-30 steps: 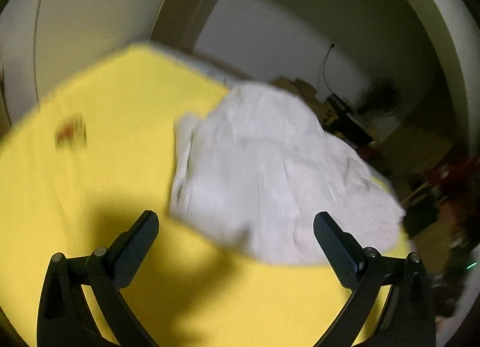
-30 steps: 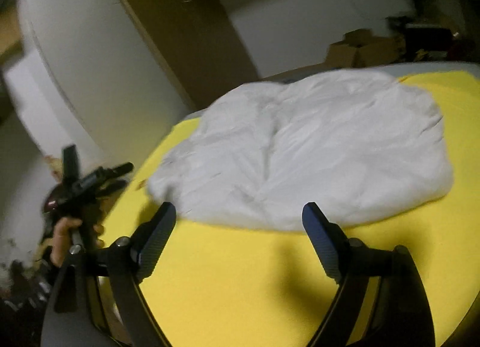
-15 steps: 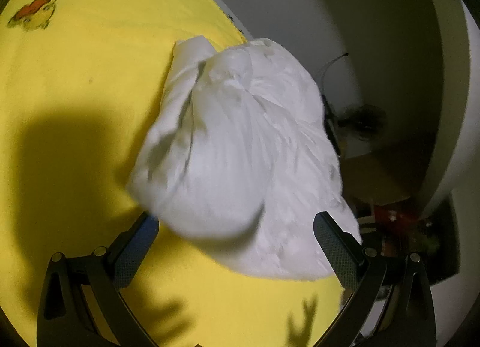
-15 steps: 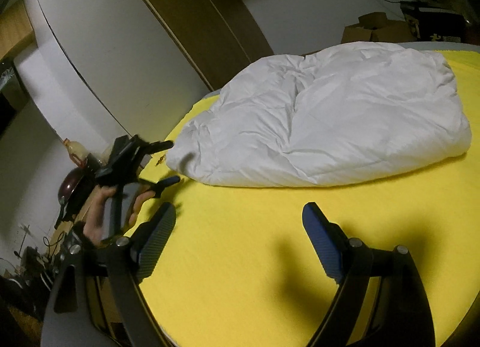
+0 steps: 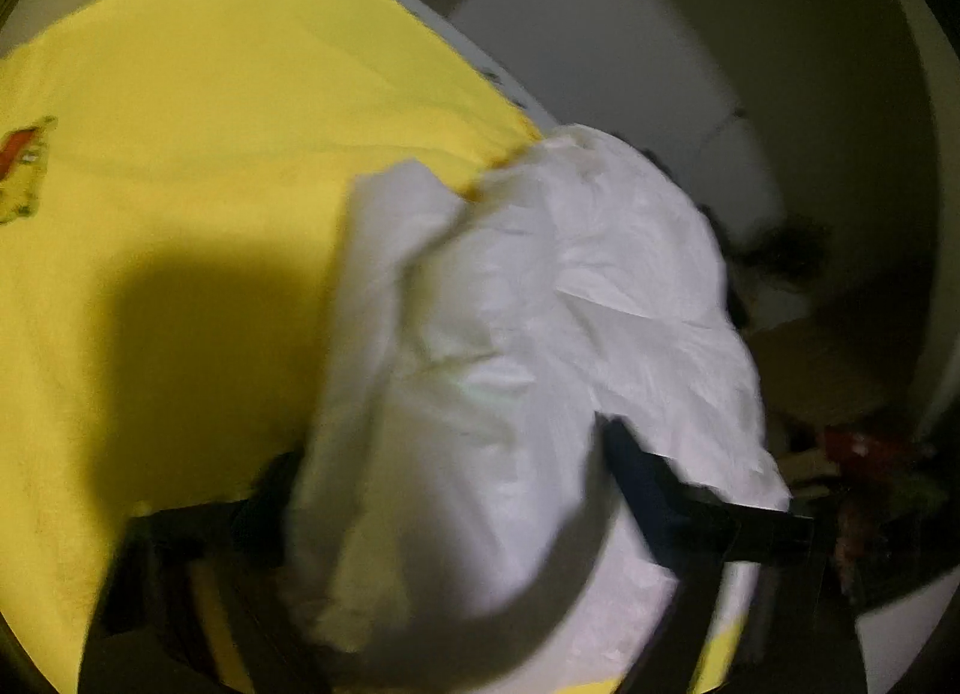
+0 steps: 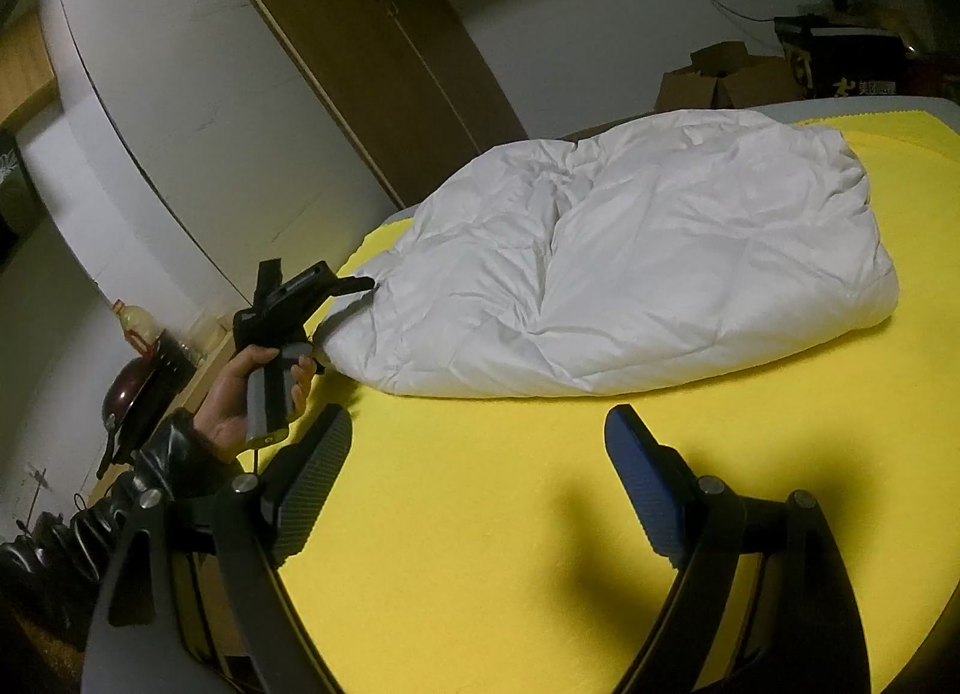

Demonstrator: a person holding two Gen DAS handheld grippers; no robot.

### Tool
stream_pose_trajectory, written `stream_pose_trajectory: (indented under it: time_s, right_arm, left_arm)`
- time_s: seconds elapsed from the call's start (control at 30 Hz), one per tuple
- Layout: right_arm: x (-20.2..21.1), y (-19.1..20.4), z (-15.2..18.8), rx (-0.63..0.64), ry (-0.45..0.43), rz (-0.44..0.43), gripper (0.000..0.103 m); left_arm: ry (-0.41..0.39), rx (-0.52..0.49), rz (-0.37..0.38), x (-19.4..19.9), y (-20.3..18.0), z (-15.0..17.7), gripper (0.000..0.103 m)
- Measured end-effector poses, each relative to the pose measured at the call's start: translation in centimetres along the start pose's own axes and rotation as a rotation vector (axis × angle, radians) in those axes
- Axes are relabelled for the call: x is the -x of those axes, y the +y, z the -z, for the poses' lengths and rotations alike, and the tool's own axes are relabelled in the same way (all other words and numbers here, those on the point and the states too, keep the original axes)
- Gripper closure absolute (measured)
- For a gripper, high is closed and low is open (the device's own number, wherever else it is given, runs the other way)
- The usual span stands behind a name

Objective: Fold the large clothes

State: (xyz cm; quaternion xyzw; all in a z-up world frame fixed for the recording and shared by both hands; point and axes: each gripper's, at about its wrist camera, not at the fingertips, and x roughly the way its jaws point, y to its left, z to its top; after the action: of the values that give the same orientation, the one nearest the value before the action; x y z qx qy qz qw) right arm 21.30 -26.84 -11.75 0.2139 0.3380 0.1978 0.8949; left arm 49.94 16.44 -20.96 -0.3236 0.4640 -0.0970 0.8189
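At the white garment's [image 6: 630, 274] left corner, left hand-held gripper [image 6: 312, 298] spread around fabric.

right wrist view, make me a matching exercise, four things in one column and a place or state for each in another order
Things:
1. white padded garment
2. right gripper
3. left gripper
4. brown wardrobe

Places or states:
a. against the wall behind the bed
b. at the garment's near-left corner
c. lying bunched on the yellow sheet
d. open over bare sheet, holding nothing

Pairs: 1-c, 2-d, 3-b, 4-a
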Motion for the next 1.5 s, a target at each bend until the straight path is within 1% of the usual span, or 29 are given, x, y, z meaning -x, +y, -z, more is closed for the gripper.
stream_pose_trajectory:
  time_s: [0.03, 0.13, 0.17, 0.27, 0.4, 0.53, 0.57, 0.6, 0.63, 0.67, 0.77, 0.8, 0.87, 0.9, 1.0, 1.03, 1.07, 1.1, 1.13, 1.17, 1.2, 1.23, 1.27, 1.3, 1.37, 1.4, 1.43, 1.47, 1.5]
  right_arm:
    - [0.0, -0.2, 0.0, -0.006, 0.0, 0.002, 0.016]
    - [-0.1, -0.7, 0.1, -0.026, 0.005, 0.005, 0.016]
    - [-0.1, -0.9, 0.1, -0.032, 0.007, 0.006, 0.016]
    - [-0.2, -1.1, -0.1, -0.04, 0.009, 0.017, 0.016]
    - [-0.5, -1.0, -1.8, -0.033, 0.015, 0.053, 0.016]
    - [-2.1, -0.9, -7.9, -0.028, -0.058, 0.143, 0.021]
    - [-3.5, -1.0, -9.7, -0.021, -0.064, 0.182, 0.031]
    - [-4.7, -1.1, -10.9, -0.021, -0.072, 0.208, 0.061]
    - [-7.0, -1.6, -12.4, -0.033, -0.057, 0.236, 0.079]
    - [-9.5, -2.4, -13.5, -0.061, -0.025, 0.243, 0.103]
    - [-16.4, -4.5, -14.5, -0.151, 0.085, 0.186, 0.103]
    - [-18.9, -5.1, -14.0, -0.167, 0.132, 0.151, 0.103]
    - [-23.6, -5.7, -12.3, -0.149, 0.259, 0.151, 0.103]
    - [-24.1, -5.6, -12.0, -0.122, 0.238, 0.162, 0.103]
    - [-23.6, -3.7, -11.9, -0.029, 0.239, 0.243, 0.103]
    - [-22.6, -3.5, -12.2, -0.048, 0.213, 0.234, 0.103]
    - [-21.0, -3.6, -12.5, -0.091, 0.145, 0.183, 0.103]
    - [-20.1, -3.8, -12.7, -0.11, 0.103, 0.169, 0.103]
    - [-20.2, -4.2, -12.4, -0.129, 0.11, 0.195, 0.103]
    - [-21.9, -4.9, -11.6, -0.145, 0.211, 0.209, 0.103]
    - [-22.9, -5.2, -11.0, -0.125, 0.257, 0.198, 0.103]
    - [-22.3, -4.9, -11.0, -0.097, 0.253, 0.195, 0.103]
    - [-20.8, -5.1, -11.0, -0.144, 0.245, 0.186, 0.103]
    - [-18.1, -5.3, -10.7, -0.21, 0.188, 0.16, 0.103]
    - [-14.0, -5.0, -9.3, -0.239, 0.091, 0.119, 0.102]
    - [-12.8, -4.8, -8.0, -0.248, 0.077, 0.11, 0.102]
    - [-13.3, -4.7, -6.3, -0.255, 0.143, 0.082, 0.102]
    - [-15.0, -5.0, -4.8, -0.263, 0.252, 0.021, 0.102]
    - [-15.6, -5.2, -4.1, -0.254, 0.274, -0.001, 0.103]
  left_arm:
    - [0.001, 0.01, -0.001, 0.0, 0.2, -0.1, 0.035]
    - [-0.01, 0.002, 0.006, 0.4, 0.2, -0.1, 0.059]
    - [-0.006, -0.015, 0.0, 0.8, -0.1, 0.1, 0.067]
    - [-0.031, -0.099, -0.024, 2.3, -1.8, 0.5, 0.082]
    - [-0.118, -0.241, -0.052, 5.1, -5.0, 1.5, 0.085]
    - [-0.196, -0.368, -0.082, 7.3, -8.9, 2.4, 0.085]
    - [-0.21, -0.392, -0.098, 7.6, -9.7, 2.7, 0.085]
    - [-0.217, -0.404, -0.109, 8.0, -10.2, 2.9, 0.085]
    - [-0.224, -0.41, -0.112, 8.1, -10.7, 3.0, 0.085]
    - [-0.231, -0.413, -0.112, 8.5, -11.2, 3.2, 0.085]
    - [-0.247, -0.417, -0.108, 9.5, -12.1, 3.5, 0.085]
    - [-0.255, -0.425, -0.107, 9.7, -12.7, 3.6, 0.085]
    - [-0.253, -0.45, -0.085, 10.1, -13.9, 4.1, 0.085]
    - [-0.262, -0.465, -0.091, 10.2, -14.7, 4.4, 0.085]
    - [-0.283, -0.499, -0.083, 11.0, -16.9, 5.3, 0.085]
    - [-0.288, -0.512, -0.075, 11.4, -17.5, 5.6, 0.085]
    - [-0.295, -0.532, -0.063, 11.6, -18.4, 5.9, 0.085]
    - [-0.302, -0.546, -0.059, 11.7, -19.0, 6.1, 0.085]
    - [-0.309, -0.563, -0.062, 11.7, -19.8, 6.4, 0.085]
    - [-0.29, -0.58, -0.058, 11.4, -20.6, 6.6, 0.085]
    - [-0.285, -0.588, -0.06, 11.1, -21.2, 7.0, 0.085]
    - [-0.305, -0.608, -0.084, 11.2, -21.9, 7.4, 0.085]
    - [-0.318, -0.63, -0.095, 11.3, -22.3, 7.7, 0.085]
    - [-0.316, -0.631, -0.089, 11.4, -22.5, 7.7, 0.085]
    - [-0.313, -0.628, -0.091, 11.3, -22.8, 7.9, 0.085]
    - [-0.314, -0.633, -0.098, 11.1, -23.1, 8.0, 0.085]
    - [-0.307, -0.638, -0.101, 10.7, -23.5, 8.0, 0.085]
    - [-0.265, -0.635, -0.09, 10.0, -24.0, 8.2, 0.085]
    - [-0.245, -0.631, -0.091, 9.4, -24.4, 8.6, 0.085]
